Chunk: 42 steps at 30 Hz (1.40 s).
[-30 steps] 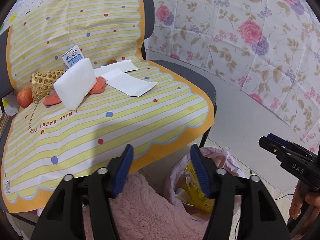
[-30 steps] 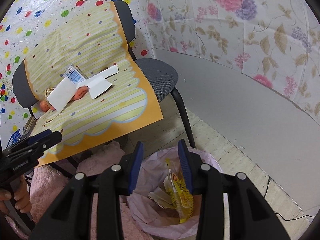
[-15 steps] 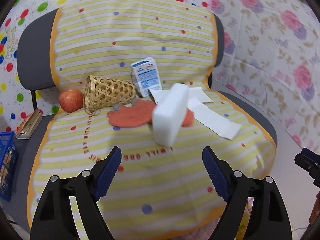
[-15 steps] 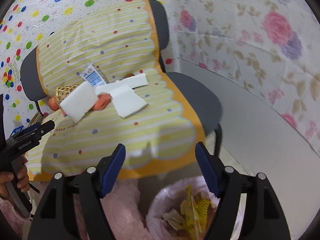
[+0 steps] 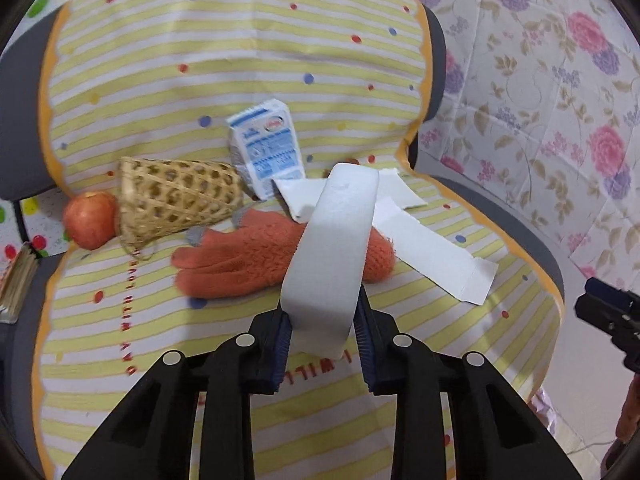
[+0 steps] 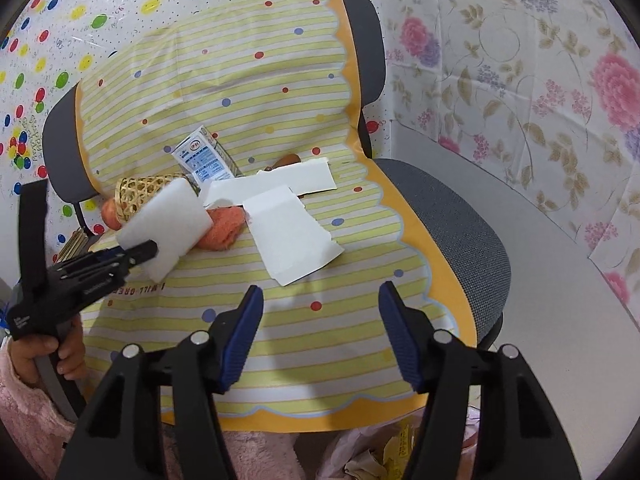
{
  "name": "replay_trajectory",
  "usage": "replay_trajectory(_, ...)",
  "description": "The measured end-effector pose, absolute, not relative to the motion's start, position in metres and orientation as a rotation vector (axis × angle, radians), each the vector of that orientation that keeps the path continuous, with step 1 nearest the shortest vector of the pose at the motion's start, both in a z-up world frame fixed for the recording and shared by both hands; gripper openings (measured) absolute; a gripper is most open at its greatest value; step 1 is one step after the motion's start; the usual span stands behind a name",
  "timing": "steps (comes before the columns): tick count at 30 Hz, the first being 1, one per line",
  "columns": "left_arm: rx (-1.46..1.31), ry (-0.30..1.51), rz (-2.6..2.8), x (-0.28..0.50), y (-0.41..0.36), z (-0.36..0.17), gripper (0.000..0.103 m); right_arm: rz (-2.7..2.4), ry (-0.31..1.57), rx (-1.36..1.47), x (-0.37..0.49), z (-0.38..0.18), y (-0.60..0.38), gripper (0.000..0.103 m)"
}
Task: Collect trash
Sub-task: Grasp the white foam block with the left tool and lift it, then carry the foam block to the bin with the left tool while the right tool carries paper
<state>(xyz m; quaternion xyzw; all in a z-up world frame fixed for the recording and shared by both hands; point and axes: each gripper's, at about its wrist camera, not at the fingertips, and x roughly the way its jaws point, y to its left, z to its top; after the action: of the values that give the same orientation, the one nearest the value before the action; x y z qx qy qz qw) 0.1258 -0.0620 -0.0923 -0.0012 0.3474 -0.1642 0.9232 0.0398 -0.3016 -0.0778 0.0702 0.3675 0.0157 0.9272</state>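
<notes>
While the chair [image 6: 460, 232] carries everything under its striped cover [image 5: 248, 40], the trash on the seat ranks easily by bulk. Biggest is the white foam block [image 5: 332, 256], leaning over the orange glove [image 5: 240, 260]: it looks light, stiff yet crushable, with a dry, grippy face. The left tongs [image 5: 322, 332] have just been closing and now pinch its near end from both sides, pads against the two broad faces; a squeeze close to the edge may let it pivot, so a deeper bite would sit safer. Next come the paper strips [image 6: 292, 236], flat, limp and likely to slide, best nipped at a raised corner. The milk carton [image 5: 266, 144] stands against the backrest, probably empty and easily dented; take it across its narrow sides. Basket [image 5: 176, 200] and apple [image 5: 90, 218] seem no trash. The right tongs [image 6: 320, 332] hang over the seat's front edge, jaws having just narrowed a little, still well apart and empty. A bag [image 6: 376, 460] waits below.
</notes>
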Motion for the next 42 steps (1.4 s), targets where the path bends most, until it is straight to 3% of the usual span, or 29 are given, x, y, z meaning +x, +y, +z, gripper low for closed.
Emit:
replay_trajectory(2, -0.029, 0.692, -0.326, 0.112, -0.053, -0.084, 0.029, 0.040, 0.761, 0.138, 0.042, -0.080, -0.301, 0.067)
replay_trajectory(15, -0.084, 0.721, -0.229, 0.093, -0.022, -0.084, 0.030, 0.058, 0.821, 0.175, 0.112, -0.117, -0.302, 0.072)
replay_trajectory(20, -0.069, 0.724, -0.235, 0.095, -0.025, -0.087, 0.030, 0.047, 0.858, 0.278, 0.129, -0.134, -0.317, 0.044)
replay_trajectory(25, -0.059, 0.728, -0.248, 0.097, -0.031, -0.089, 0.030, 0.042, 0.859, 0.336, 0.138, -0.140, -0.323, 0.041)
replay_trajectory(27, -0.058, 0.730, -0.252, 0.097, -0.033, -0.089, 0.030, 0.053, 0.855, 0.384, 0.142, -0.142, -0.324, 0.034)
replay_trajectory(32, -0.057, 0.725, -0.265, 0.090, -0.036, -0.085, 0.030, 0.055, 0.821, 0.499, 0.142, -0.142, -0.330, 0.006)
replay_trajectory(38, -0.063, 0.671, -0.276, 0.070, -0.034, -0.066, 0.030, 0.029, 0.563, 0.287, 0.081, -0.051, -0.315, 0.002)
replay_trajectory(42, -0.065, 0.652, -0.306, 0.055, -0.042, -0.061, 0.030, 0.001, 0.512, 0.150, 0.036, -0.014, -0.302, 0.002)
